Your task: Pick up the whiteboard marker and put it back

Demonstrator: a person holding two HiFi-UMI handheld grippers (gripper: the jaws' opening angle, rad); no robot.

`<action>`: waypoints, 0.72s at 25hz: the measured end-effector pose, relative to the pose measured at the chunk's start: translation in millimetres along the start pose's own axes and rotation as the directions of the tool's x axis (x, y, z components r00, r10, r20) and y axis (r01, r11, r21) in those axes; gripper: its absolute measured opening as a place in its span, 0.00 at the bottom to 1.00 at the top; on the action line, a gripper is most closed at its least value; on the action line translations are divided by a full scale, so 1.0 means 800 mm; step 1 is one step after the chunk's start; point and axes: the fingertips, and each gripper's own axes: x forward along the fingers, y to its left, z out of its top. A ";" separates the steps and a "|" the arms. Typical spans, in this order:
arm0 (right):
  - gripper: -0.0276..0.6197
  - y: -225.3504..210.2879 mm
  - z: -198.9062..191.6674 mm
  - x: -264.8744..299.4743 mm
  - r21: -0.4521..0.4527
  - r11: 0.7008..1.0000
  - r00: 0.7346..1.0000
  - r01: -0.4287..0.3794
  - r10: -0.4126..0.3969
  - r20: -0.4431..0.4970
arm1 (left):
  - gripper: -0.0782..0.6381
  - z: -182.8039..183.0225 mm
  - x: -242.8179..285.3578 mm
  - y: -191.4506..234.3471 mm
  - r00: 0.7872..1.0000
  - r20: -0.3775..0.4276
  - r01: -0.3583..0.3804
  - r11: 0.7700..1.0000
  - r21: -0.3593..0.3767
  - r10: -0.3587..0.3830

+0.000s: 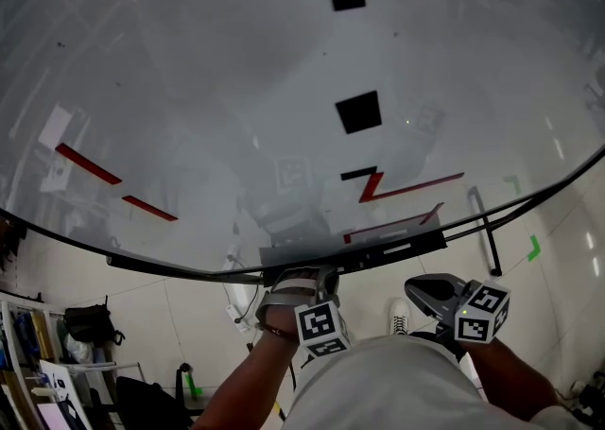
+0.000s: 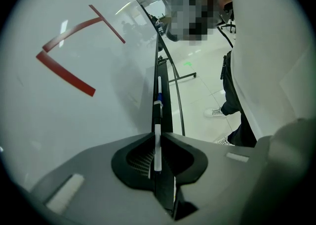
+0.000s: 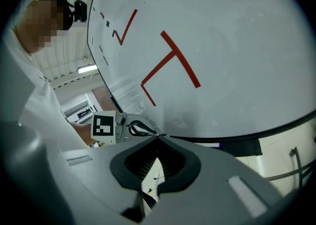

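A thin white whiteboard marker (image 2: 157,150) shows between the jaws of my left gripper (image 2: 158,132), which is shut on it. Beyond the tips, a white barrel with a blue band (image 2: 159,101) lies in line with it along the black tray (image 2: 167,105); I cannot tell whether it is the same marker. From the head view, the left gripper (image 1: 301,275) rests at the tray (image 1: 397,247) under the whiteboard (image 1: 236,88). My right gripper (image 1: 412,286) hangs below the tray, shut and empty (image 3: 158,136). A white-and-blue marker (image 3: 212,145) lies on the tray beside it.
The whiteboard carries red lines (image 1: 406,188) and black squares (image 1: 358,111). A black stand leg (image 1: 487,241) crosses the tiled floor at the right. A black bag (image 1: 90,322) and shelves stand at the lower left. A person's legs and shoes (image 2: 216,112) are beside the tray.
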 end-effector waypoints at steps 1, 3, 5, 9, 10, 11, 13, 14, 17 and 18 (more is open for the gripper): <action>0.05 -0.001 0.000 -0.001 0.002 1.000 1.000 0.003 -0.003 0.000 | 0.19 -0.001 0.005 0.000 1.000 -0.007 0.001 1.000 0.002 -0.001; 0.05 -0.003 -0.002 -0.001 0.005 1.000 1.000 0.006 -0.006 0.000 | 0.19 -0.005 0.016 -0.001 1.000 -0.027 0.007 1.000 0.007 -0.006; 0.05 -0.002 -0.004 -0.001 0.006 1.000 1.000 0.003 -0.003 -0.001 | 0.19 -0.006 0.022 -0.002 0.999 -0.035 0.013 1.000 0.004 -0.013; 0.05 -0.002 -0.003 -0.002 0.008 1.000 1.000 0.004 -0.004 0.002 | 0.19 -0.007 0.029 -0.005 0.999 -0.045 0.019 1.000 0.008 -0.018; 0.05 -0.003 -0.004 -0.003 0.010 1.000 1.000 0.004 -0.004 0.002 | 0.19 -0.008 0.030 -0.004 0.999 -0.047 0.016 1.000 0.010 -0.016; 0.05 -0.003 -0.005 -0.003 0.011 1.000 1.000 0.005 -0.005 0.003 | 0.19 -0.009 0.032 -0.004 0.999 -0.050 0.014 1.000 0.012 -0.013; 0.05 -0.004 -0.004 -0.004 0.010 1.000 1.000 0.008 -0.008 0.004 | 0.19 -0.011 0.036 -0.003 0.998 -0.058 0.016 1.000 0.015 -0.015; 0.05 -0.004 -0.003 -0.004 0.009 1.000 1.000 0.009 -0.009 0.005 | 0.19 -0.012 0.038 -0.004 0.998 -0.063 0.019 1.000 0.016 -0.018; 0.05 -0.005 -0.002 -0.005 0.010 1.000 1.000 0.011 -0.011 0.009 | 0.19 -0.016 0.041 -0.007 0.997 -0.070 0.024 1.000 0.012 -0.023; 0.05 -0.005 -0.002 -0.006 0.011 1.000 1.000 0.011 -0.011 0.010 | 0.19 -0.018 0.042 -0.008 0.997 -0.072 0.024 1.000 0.010 -0.023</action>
